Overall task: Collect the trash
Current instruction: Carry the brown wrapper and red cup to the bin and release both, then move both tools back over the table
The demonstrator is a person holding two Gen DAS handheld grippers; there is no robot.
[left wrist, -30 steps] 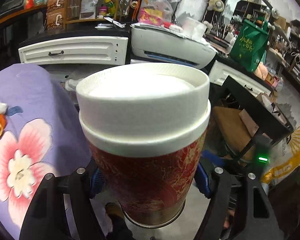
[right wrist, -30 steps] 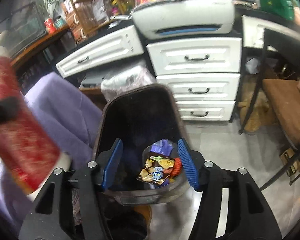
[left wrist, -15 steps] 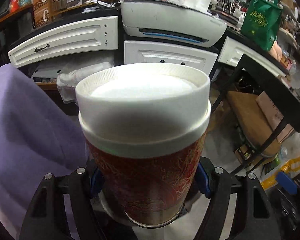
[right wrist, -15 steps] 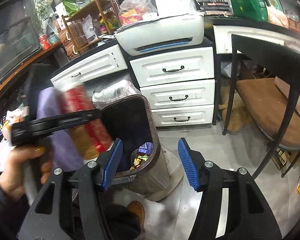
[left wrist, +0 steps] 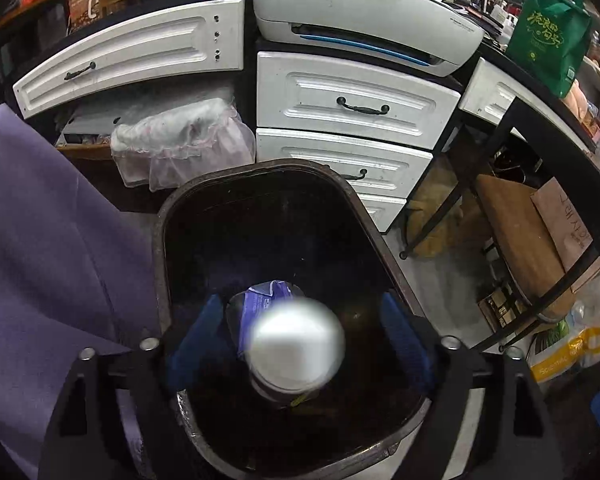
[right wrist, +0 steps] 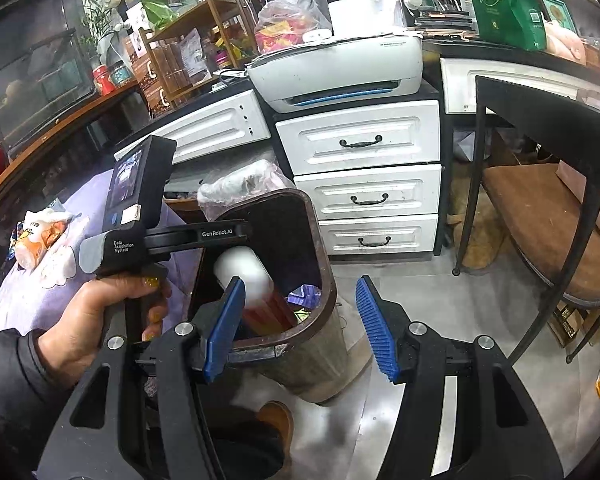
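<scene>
While the red cup (left wrist: 296, 344) is dropping blurred into the trash bin (left wrist: 384, 240), we are holding both claws spread wide and empty.
We are watching the cup tilting near the bin's rim; it may be catching there or tipping out, since our left claw (left wrist: 300, 344) is hovering off-centre and our right claw (right wrist: 300, 320) is gripping nothing.

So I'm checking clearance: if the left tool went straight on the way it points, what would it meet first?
Probably the blurred cup between its open fingers, inside the trash bin; depth is unclear.
</scene>
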